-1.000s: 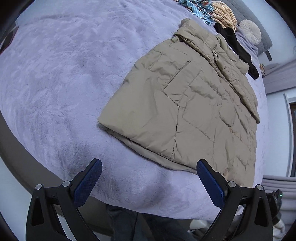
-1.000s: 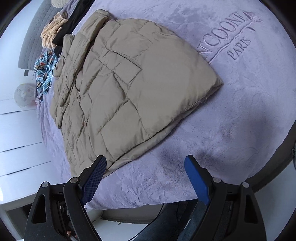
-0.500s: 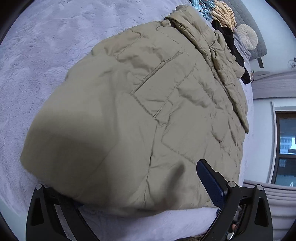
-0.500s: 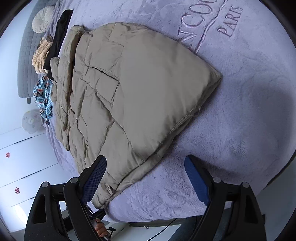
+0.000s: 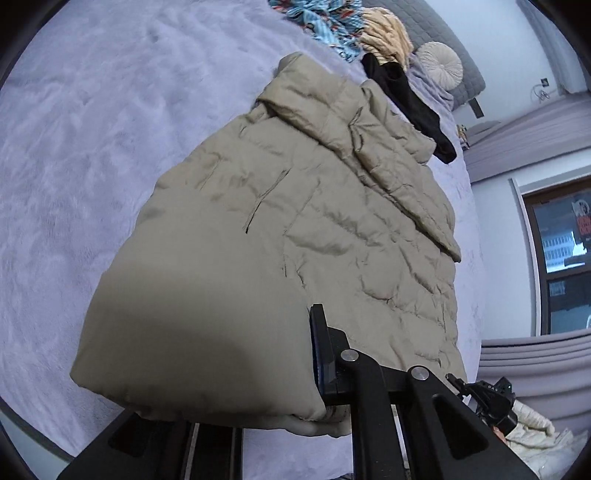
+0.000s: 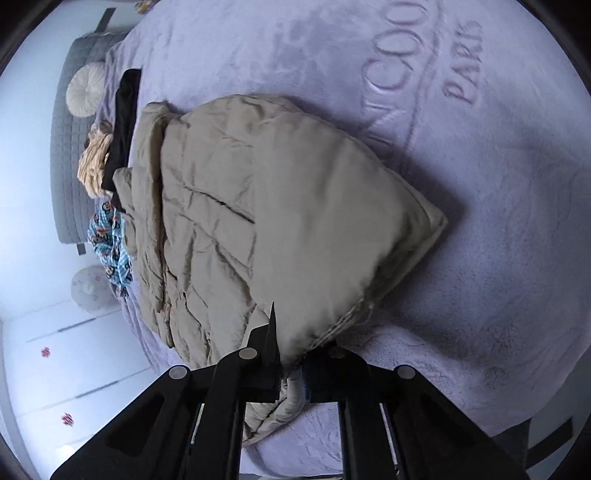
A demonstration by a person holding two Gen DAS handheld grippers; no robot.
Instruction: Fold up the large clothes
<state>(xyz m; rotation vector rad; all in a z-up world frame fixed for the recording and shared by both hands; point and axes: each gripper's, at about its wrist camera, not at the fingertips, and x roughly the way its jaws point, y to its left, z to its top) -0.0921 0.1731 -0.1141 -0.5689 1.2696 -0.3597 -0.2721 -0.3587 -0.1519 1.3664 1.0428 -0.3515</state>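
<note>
Both my grippers have just clamped shut on the beige jacket (image 5: 295, 236): left gripper (image 5: 314, 373) at lower centre, right gripper (image 6: 290, 369) on its near hem, jacket lying mid-frame on the lilac blanket (image 6: 498, 229).

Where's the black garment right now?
In the left wrist view, the black garment lies upper right, against the beige jacket's far end, beside the yellow clothing.

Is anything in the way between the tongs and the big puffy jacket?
No, nothing is. Both tongs have just been closing and now pinch the beige jacket at its near hem: the left tongs and the right tongs each have its fabric between them.
</note>
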